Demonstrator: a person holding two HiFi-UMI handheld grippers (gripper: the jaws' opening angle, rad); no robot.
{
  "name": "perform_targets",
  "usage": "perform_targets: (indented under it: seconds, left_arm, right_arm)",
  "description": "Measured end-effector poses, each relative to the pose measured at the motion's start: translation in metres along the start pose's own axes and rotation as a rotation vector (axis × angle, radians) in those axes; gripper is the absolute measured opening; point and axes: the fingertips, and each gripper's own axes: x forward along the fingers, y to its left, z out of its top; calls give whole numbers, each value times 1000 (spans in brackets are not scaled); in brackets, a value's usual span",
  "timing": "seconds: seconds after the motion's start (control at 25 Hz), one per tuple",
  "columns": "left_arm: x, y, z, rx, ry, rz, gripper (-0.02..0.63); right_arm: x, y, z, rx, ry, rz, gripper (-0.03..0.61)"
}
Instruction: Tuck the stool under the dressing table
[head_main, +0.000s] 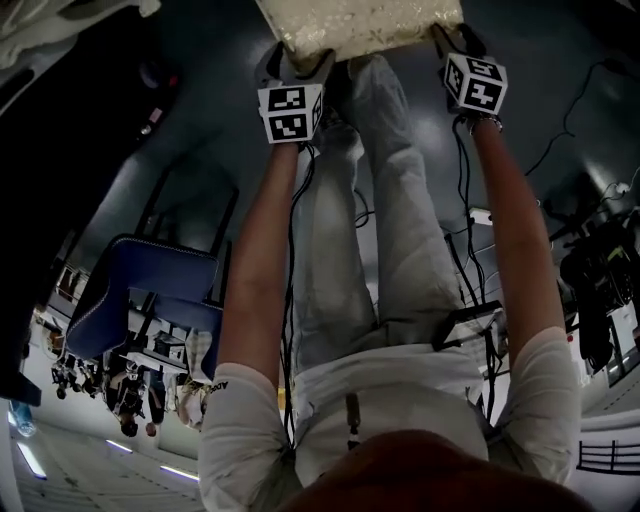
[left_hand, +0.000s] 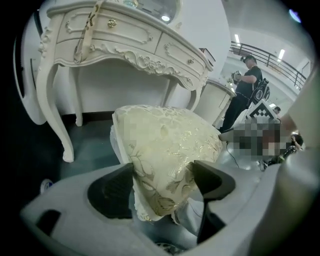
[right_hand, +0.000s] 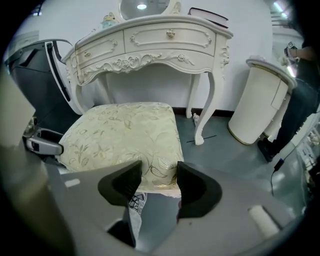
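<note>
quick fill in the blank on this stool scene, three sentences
Between the jaws of the left gripper and of the right gripper sits the cushion edge of the ____.
It stands before the dressing table, not yet tucked ____ it.
In the head view, the chair at the left is ____.
Missing words: stool; under; blue.

A dull grey-blue floor (right_hand: 235, 165) runs to a plain white wall (right_hand: 250, 30). A white cabinet (right_hand: 257, 100) stands at right in the right gripper view, and a blue chair (head_main: 150, 290) at left in the head view. Ceiling lights (left_hand: 237, 38) glow above a railing (left_hand: 267, 56), upper right.
</note>
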Motion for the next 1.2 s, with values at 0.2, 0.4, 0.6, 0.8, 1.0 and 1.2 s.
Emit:
perform_targets:
  seconds: [0.2, 0.4, 0.6, 0.8, 1.0, 1.2]
  left_arm:
    - [29, 34, 57, 59, -33, -26, 390]
    - [45, 72, 106, 74, -80, 38, 388]
    - [63, 105, 148, 56, -97, 101, 385]
    - [81, 136, 190, 52, -119, 151, 379]
    - [99, 163, 214, 30, -159, 182, 379]
    - [118, 173, 255, 16, -178, 227, 377]
  right_arm:
    - [29, -3, 47, 37, -30, 39, 232]
    - [60, 4, 99, 48, -74, 94, 232]
    - [92, 8, 148, 47, -104, 121, 232]
    - [126, 10, 203, 19, -134, 130, 233]
    - [157, 15, 235, 6, -166, 157, 235]
    - [177, -2, 275, 12, -190, 155, 235]
